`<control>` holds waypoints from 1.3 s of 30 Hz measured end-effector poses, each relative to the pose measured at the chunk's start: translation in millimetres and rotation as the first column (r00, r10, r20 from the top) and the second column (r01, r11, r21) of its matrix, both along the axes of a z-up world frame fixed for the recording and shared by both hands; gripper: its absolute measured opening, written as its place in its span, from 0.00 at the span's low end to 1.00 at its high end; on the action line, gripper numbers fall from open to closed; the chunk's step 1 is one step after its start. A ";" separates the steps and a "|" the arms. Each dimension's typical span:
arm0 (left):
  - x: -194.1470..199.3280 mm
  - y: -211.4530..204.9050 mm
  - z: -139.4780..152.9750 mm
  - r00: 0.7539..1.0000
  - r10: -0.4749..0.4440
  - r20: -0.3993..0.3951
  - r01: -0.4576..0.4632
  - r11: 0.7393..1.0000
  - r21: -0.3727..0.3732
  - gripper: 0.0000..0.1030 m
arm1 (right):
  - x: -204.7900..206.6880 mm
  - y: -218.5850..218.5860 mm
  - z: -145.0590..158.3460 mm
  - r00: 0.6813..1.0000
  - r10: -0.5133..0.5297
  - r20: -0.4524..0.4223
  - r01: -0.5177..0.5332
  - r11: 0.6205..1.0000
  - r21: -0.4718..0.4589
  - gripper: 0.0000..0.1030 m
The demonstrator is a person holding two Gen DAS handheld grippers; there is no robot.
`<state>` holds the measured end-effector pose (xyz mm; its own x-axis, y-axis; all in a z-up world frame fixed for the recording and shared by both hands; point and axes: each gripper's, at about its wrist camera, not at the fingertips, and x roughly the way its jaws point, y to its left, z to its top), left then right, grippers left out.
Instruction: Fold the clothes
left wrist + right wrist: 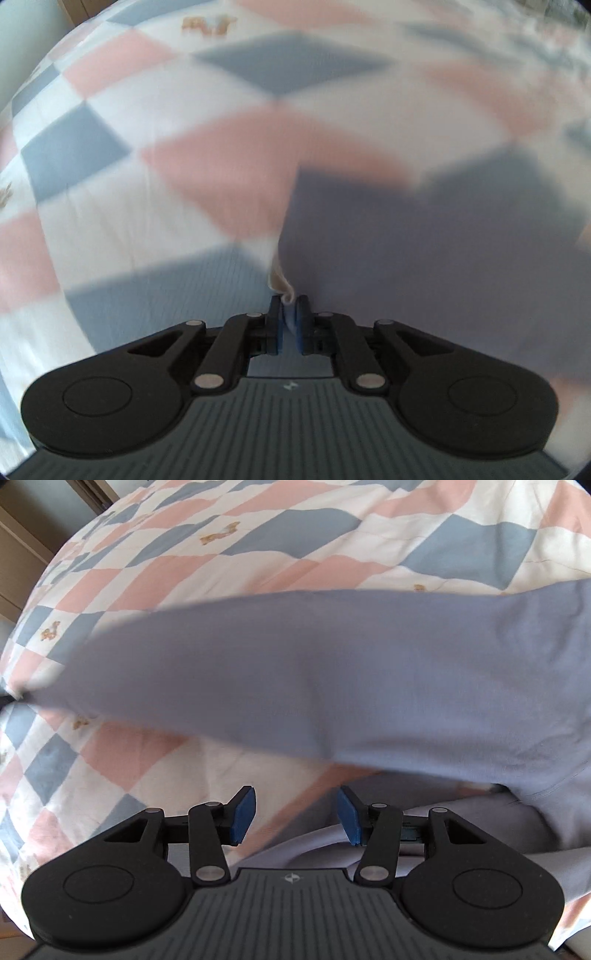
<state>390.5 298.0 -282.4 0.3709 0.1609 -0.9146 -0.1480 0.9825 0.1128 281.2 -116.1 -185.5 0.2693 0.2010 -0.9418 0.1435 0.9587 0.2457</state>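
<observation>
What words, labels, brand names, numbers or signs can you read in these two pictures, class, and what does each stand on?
No readable words or numbers.
Left tool, body: small pale emblem, no letters.
Right tool, body: the same kind of emblem, no letters.
Checked bedspread: small brown printed figures, pictures rather than text, too blurred in the left view to tell.

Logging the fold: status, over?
Left gripper shut on lavender garment. Right gripper open, holding nothing. Garment lifted over checked bedspread. Nothing in the way.

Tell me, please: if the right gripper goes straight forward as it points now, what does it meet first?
Probably the lavender garment, stretched across the path of the open right gripper; depth is unclear.
</observation>
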 end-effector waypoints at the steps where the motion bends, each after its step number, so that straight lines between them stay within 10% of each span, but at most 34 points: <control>1: -7.9 -1.8 3.9 1.000 0.017 0.009 -0.017 1.000 0.002 0.12 | -6.3 -7.8 4.5 1.000 -0.008 0.006 0.008 1.000 -0.016 0.50; 6: -65.5 -7.6 44.9 0.996 0.084 0.021 -0.081 0.988 -0.128 0.25 | -37.7 -46.6 27.2 0.998 -0.049 0.036 0.052 0.994 -0.094 0.59; 11: -150.5 -81.0 74.4 0.995 -0.094 -0.020 0.086 0.962 -0.260 0.26 | -75.1 -99.1 39.8 0.997 -0.062 0.042 0.069 0.978 -0.199 0.60; 16: -227.0 -180.3 58.4 0.978 -0.198 -0.065 0.156 0.903 -0.401 0.51 | -113.3 -132.1 29.2 0.996 0.089 0.008 -0.084 0.965 -0.249 0.60; 23: -220.1 -207.6 22.6 0.990 0.097 -0.099 -0.136 0.831 -0.539 0.67 | -153.8 -144.1 6.8 0.925 0.379 -0.024 -0.364 0.866 -0.342 0.59; 26: -202.5 -223.7 11.3 0.990 0.073 -0.119 -0.123 0.851 -0.510 0.64 | -162.0 -146.6 2.7 0.862 0.507 -0.013 -0.457 0.766 -0.452 0.66; 28: -199.6 -239.5 16.4 0.994 0.006 -0.108 -0.062 0.851 -0.521 0.09 | -168.1 -147.6 -7.0 0.812 0.584 -0.027 -0.504 0.676 -0.538 0.73; 30: -203.2 -247.5 34.2 0.994 -0.019 -0.109 -0.038 0.867 -0.496 0.02 | -173.3 -147.6 -21.5 0.750 0.658 -0.072 -0.549 0.558 -0.622 0.73; 33: -220.4 -217.8 101.3 0.999 0.035 -0.009 -0.035 0.861 -0.507 0.02 | -175.6 -152.0 -42.4 0.660 0.731 -0.172 -0.611 0.389 -0.690 0.37; 34: -225.2 -202.3 127.2 0.998 0.059 0.013 -0.044 0.859 -0.511 0.02 | -174.8 -156.8 -42.6 0.650 0.739 -0.177 -0.623 0.384 -0.681 0.08; 35: -229.1 -188.9 151.7 0.997 0.074 0.037 -0.046 0.863 -0.503 0.02 | -173.0 -162.1 -39.2 0.656 0.737 -0.162 -0.624 0.409 -0.665 0.00; 38: -234.9 -166.0 208.7 0.991 0.051 0.125 0.001 0.922 -0.388 0.11 | -169.7 -176.4 -18.0 0.698 0.715 -0.031 -0.588 0.548 -0.595 0.00; 39: -234.9 -163.7 218.8 0.989 0.033 0.144 0.015 0.947 -0.320 0.32 | -169.5 -178.7 -10.8 0.704 0.710 0.008 -0.580 0.582 -0.570 0.00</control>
<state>155.6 134.3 -63.7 0.5041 -0.1267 -0.8543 -0.1486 0.9617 -0.2303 111.6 -294.8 -196.3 0.4582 -0.0653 -0.8865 -0.5559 0.7571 -0.3431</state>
